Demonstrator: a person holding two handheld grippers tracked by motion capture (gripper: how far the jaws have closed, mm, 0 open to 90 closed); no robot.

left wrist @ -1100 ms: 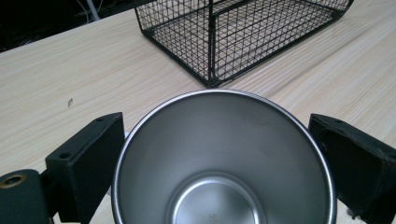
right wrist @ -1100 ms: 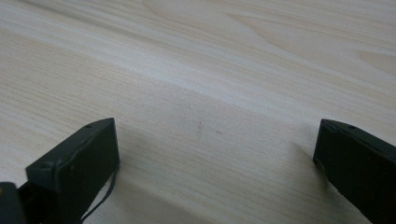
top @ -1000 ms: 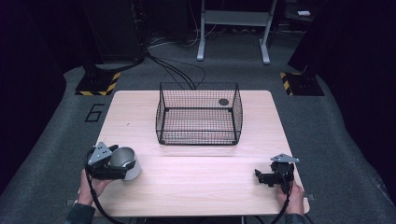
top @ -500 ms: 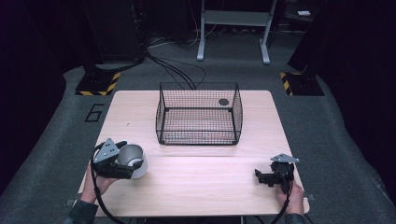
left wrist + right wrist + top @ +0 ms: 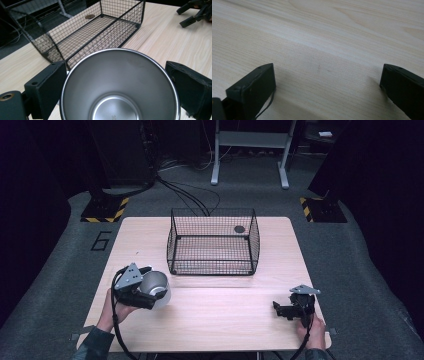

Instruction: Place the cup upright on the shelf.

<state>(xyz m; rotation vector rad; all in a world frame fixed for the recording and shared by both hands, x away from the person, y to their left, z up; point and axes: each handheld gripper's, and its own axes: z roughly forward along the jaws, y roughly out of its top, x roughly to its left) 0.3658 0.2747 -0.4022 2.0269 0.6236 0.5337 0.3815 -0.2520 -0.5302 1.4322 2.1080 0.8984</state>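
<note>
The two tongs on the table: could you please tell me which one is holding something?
The left tongs, at the table's left, hold a steel cup between their jaws. The right tongs stand open over bare wood.

Cup (image 5: 120,85): I see brushed metal, dull sheen inside.
Basket (image 5: 214,242): black wire mesh.
Table (image 5: 225,320): pale wood, matt grain.
Jaws: matt black.
</note>
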